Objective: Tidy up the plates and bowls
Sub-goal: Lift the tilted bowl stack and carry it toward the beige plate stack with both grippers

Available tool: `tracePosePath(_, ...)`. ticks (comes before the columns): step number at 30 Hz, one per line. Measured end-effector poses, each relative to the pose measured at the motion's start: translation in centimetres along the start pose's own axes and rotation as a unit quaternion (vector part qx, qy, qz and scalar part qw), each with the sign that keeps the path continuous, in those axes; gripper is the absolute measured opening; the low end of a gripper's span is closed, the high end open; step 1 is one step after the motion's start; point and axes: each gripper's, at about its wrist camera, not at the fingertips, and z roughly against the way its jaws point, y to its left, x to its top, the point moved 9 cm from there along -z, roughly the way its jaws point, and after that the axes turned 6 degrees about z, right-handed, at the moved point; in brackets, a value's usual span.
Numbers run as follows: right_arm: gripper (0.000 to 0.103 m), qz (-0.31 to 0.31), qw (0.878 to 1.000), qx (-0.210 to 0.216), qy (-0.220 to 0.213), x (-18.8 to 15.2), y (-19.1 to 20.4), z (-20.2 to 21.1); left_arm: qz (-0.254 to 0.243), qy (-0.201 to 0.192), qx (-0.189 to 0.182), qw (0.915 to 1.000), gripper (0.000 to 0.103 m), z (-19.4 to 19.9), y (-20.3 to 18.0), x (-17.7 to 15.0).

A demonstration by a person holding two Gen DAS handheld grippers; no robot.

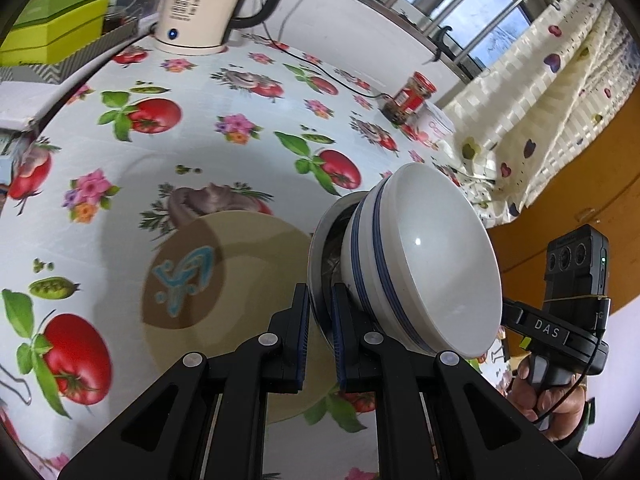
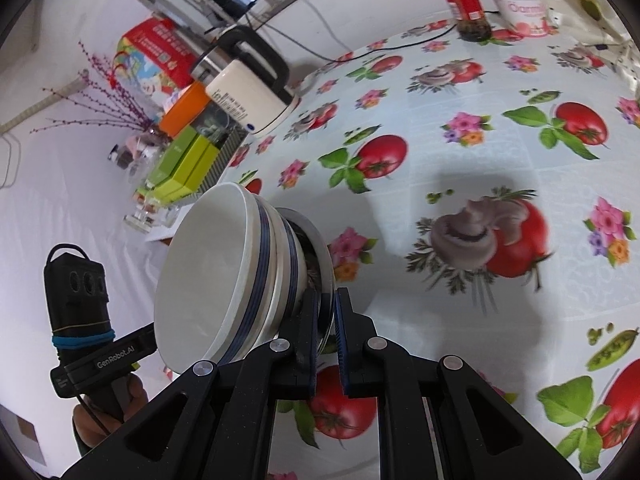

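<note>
Both claws are clenched on one load. From the left wrist view, the left gripper (image 1: 320, 320) pinches the rim of a shiny metal plate (image 1: 320, 248) between its blue pads; from the right wrist view, the right gripper (image 2: 326, 320) bites the opposite edge of that same plate (image 2: 326, 256). Nested white bowls with blue stripes (image 1: 424, 264) sit on the plate, and the whole stack hangs in the air above the table, looking steeply tilted in both views. In the right view the bowls (image 2: 216, 272) open toward the left gripper's handle, where a hand (image 2: 116, 412) grips it.

Below on the tomato-print tablecloth (image 1: 224, 92), a beige plate with a blue motif (image 1: 208, 276) lies flat, just beside the left claw's fingers in that view. Far back stand a cream kettle (image 1: 200, 4), a red-lidded jar (image 1: 412, 98) and a white tub (image 2: 520, 10). Green boxes (image 2: 180, 166) sit near the kettle.
</note>
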Motion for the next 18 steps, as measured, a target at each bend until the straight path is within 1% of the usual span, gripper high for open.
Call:
tracePosePath(9,0.010,0.017,1.000,0.011,0.020,0.2,2.4,-2.3,0.023,-0.014,0.013,0.9996,0.010,1.6,2.7,0.2)
tracePosePath(18,0.010,0.028,0.999,0.015,0.034,0.0,3.7,-3.9,0.038,-0.020,0.022,0.9989,0.010,2.3,4.6,0.3)
